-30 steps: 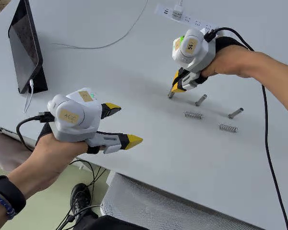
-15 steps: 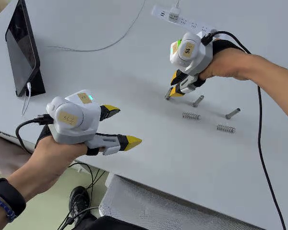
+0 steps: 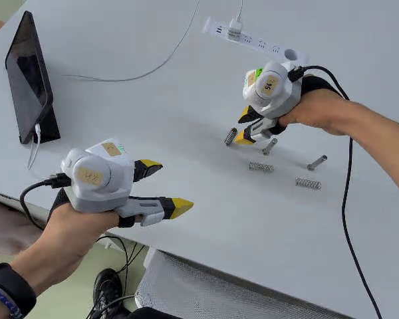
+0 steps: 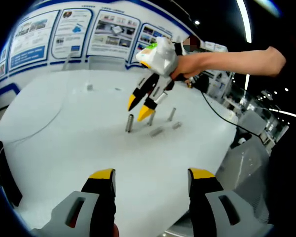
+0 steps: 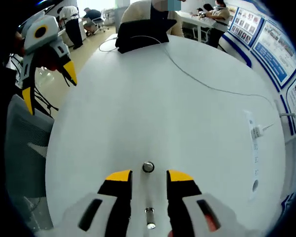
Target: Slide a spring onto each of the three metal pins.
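A metal pin with a ribbed spring on it (image 3: pixel 230 136) stands on end on the white table (image 3: pixel 153 113). My right gripper (image 3: pixel 243 126) is open just right of it, not touching. In the right gripper view the pin's top (image 5: pixel 148 167) sits just ahead of the right gripper (image 5: pixel 149 176). Two bare pins (image 3: pixel 269 146) (image 3: pixel 316 162) lie to the right, with two loose springs (image 3: pixel 261 167) (image 3: pixel 308 183) in front of them. My left gripper (image 3: pixel 165 186) hovers open and empty near the table's front edge; the left gripper view looks past it (image 4: pixel 152 174) to the sprung pin (image 4: pixel 129 123).
A dark tablet (image 3: pixel 30 80) leans at the far left with a white cable (image 3: pixel 153 66) running behind it. A white power strip (image 3: pixel 253 40) lies at the back. A black cable (image 3: pixel 349 199) trails from my right hand. A mesh chair (image 3: pixel 206 292) stands below the table's edge.
My right gripper was shut on the sprung pin, holding it on the table; it has let go and opened, and the pin stands alone. The head camera shifted; the left gripper stayed put.
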Motion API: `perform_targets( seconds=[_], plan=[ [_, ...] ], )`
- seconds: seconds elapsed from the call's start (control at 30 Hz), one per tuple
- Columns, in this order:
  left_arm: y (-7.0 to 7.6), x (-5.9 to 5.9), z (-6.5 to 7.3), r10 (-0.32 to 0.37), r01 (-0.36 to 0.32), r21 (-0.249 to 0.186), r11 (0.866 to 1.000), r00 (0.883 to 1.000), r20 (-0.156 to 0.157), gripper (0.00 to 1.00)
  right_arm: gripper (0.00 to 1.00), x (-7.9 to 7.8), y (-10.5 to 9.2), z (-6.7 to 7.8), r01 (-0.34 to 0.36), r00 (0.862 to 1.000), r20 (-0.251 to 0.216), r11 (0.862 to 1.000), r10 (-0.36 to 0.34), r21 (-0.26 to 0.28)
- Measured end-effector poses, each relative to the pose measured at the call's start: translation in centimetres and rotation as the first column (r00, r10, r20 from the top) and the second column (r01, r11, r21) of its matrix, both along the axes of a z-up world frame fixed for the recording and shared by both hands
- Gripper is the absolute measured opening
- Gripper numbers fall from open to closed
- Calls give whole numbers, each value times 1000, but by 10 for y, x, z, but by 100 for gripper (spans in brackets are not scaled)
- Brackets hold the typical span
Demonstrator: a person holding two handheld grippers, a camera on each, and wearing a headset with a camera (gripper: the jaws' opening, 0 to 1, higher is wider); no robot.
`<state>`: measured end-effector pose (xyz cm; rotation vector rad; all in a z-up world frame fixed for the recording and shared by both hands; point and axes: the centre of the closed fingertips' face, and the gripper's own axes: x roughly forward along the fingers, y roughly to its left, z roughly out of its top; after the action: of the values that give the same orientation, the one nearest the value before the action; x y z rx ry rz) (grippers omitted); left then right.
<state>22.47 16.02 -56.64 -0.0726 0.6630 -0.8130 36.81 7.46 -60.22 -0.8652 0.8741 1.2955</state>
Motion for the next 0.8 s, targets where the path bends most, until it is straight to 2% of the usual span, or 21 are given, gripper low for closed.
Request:
perform_targets(
  seconds=[0.07, 0.27, 0.37, 0.53, 0.63, 0.77, 0.8],
  plan=[
    [-1, 0, 0, -1, 1, 2, 1000, 1000, -1, 61, 30, -2, 1, 1, 38, 999, -17, 999, -38, 25],
    [1, 0, 0, 2, -2, 6, 1000, 1000, -2, 63, 38, -8, -9, 0, 66, 998, -5, 998, -66, 21],
    [2, 2, 2, 9, -9, 4, 1000, 1000, 0, 63, 42, -15, -12, 2, 91, 996, -20, 995, -90, 40],
    [3, 5, 5, 20, -20, 8, 1000, 1000, 8, 65, 47, -25, -14, 8, 182, 983, -55, 977, -177, 110],
    [1, 7, 9, 20, -20, 12, 1000, 1000, 18, 66, 49, -30, -14, 14, 256, 966, -93, 952, -243, 169],
    [2, 11, 12, 29, -29, 12, 1000, 999, 26, 66, 55, -33, -15, 22, 326, 945, -112, 917, -307, 230],
    [2, 12, 13, 32, -32, 11, 999, 999, 28, 66, 56, -35, -16, 25, 346, 938, -123, 905, -325, 248]
  ],
)
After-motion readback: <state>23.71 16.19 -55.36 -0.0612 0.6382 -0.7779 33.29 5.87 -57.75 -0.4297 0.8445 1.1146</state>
